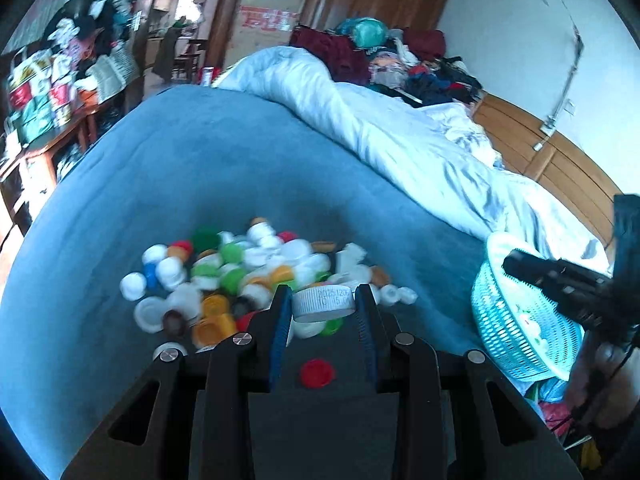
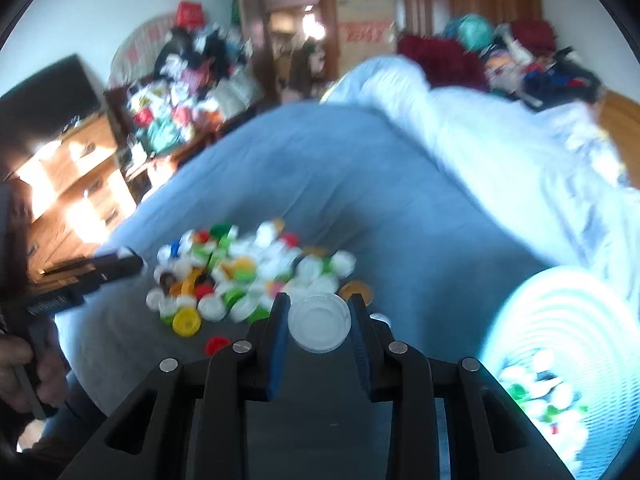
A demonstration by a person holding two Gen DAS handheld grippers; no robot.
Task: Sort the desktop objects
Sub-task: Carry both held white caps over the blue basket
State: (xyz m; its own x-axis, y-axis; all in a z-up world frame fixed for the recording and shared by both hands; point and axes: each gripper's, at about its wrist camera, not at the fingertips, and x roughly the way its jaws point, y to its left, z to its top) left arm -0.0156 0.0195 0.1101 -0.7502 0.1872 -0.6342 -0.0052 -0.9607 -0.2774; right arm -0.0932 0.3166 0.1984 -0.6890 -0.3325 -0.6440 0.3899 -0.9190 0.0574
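Observation:
A heap of coloured bottle caps [image 1: 240, 280] lies on a blue bed cover [image 1: 200, 168]; it also shows in the right wrist view [image 2: 248, 276]. My left gripper [image 1: 323, 304] is shut on a white ribbed cap [image 1: 323, 305] just above the near edge of the heap. My right gripper [image 2: 319, 322] is shut on a clear white cap [image 2: 319, 328], held above the cover to the right of the heap. A turquoise mesh basket [image 1: 516, 320] sits at the right; in the right wrist view the basket [image 2: 568, 320] holds several caps.
A lone red cap [image 1: 317, 373] lies near the left gripper, and it shows in the right wrist view [image 2: 216, 345]. A crumpled white duvet [image 1: 400, 128] borders the cover behind. A cluttered wooden desk [image 1: 48, 120] stands at the left.

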